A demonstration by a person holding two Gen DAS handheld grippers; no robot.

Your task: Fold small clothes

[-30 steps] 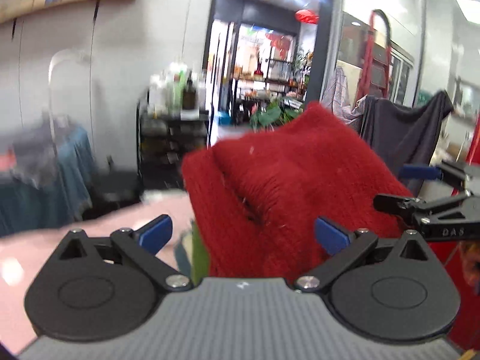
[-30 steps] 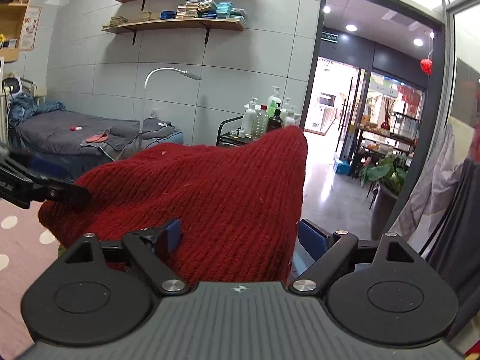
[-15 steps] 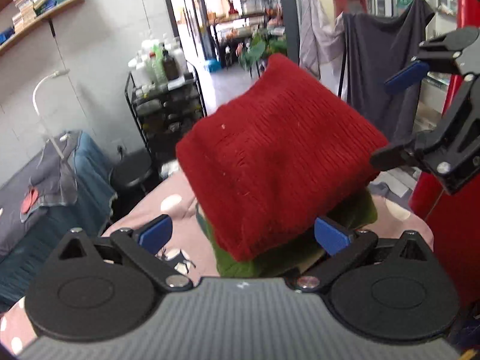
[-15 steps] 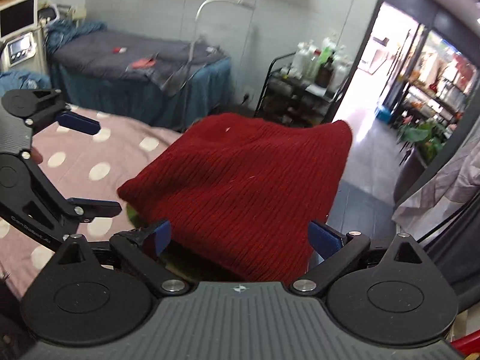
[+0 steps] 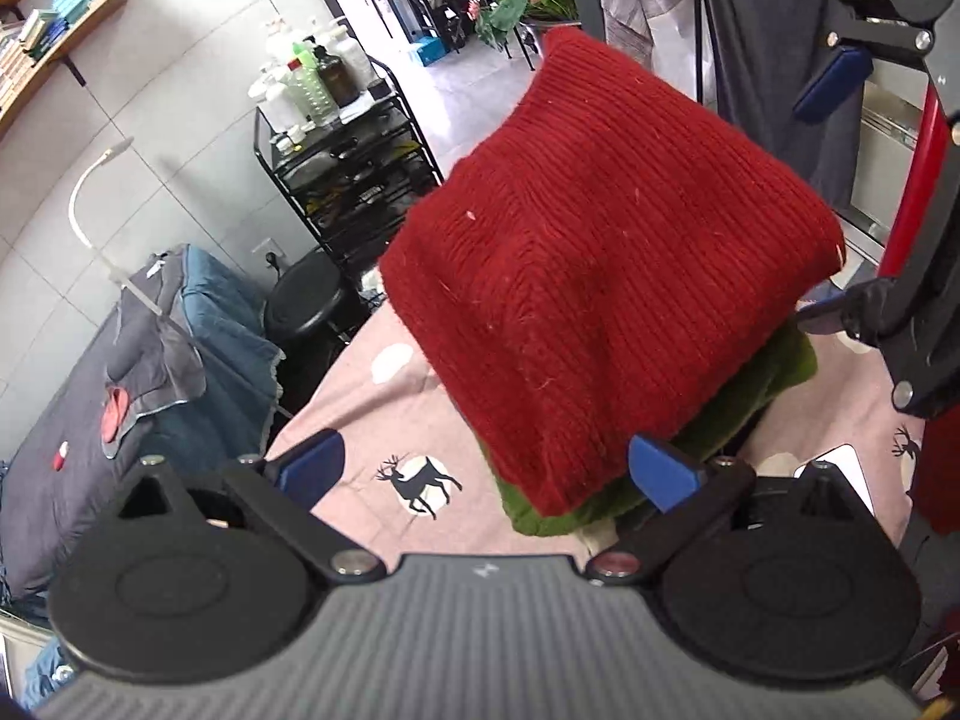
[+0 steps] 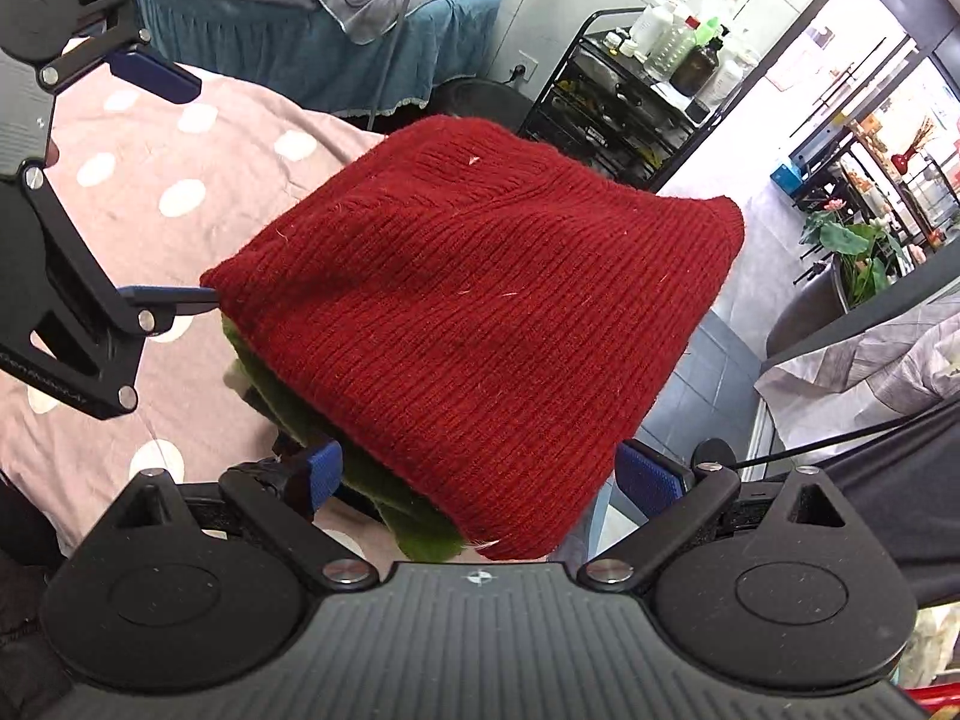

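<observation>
Folded red knit sweater [image 6: 480,324] already stacked on a green garment [image 5: 750,384] atop the pink polka-dot sheet [image 6: 150,180], little apparently left but tidying or fetching more; left gripper [image 5: 486,468] and right gripper [image 6: 474,480] both spread wide, empty, angled down over the pile from opposite sides.

Left gripper [image 5: 486,468]: grey ribbed housing, two black disc-shaped covers, black linkage arms joined by silver screws, blue pads on the fingertips [image 5: 663,471]. Right gripper [image 6: 495,474]: same construction, with a small cross-hair mark centred on the housing edge. Seen side-on, each linkage shows triangular cut-outs and faint white lettering.
</observation>
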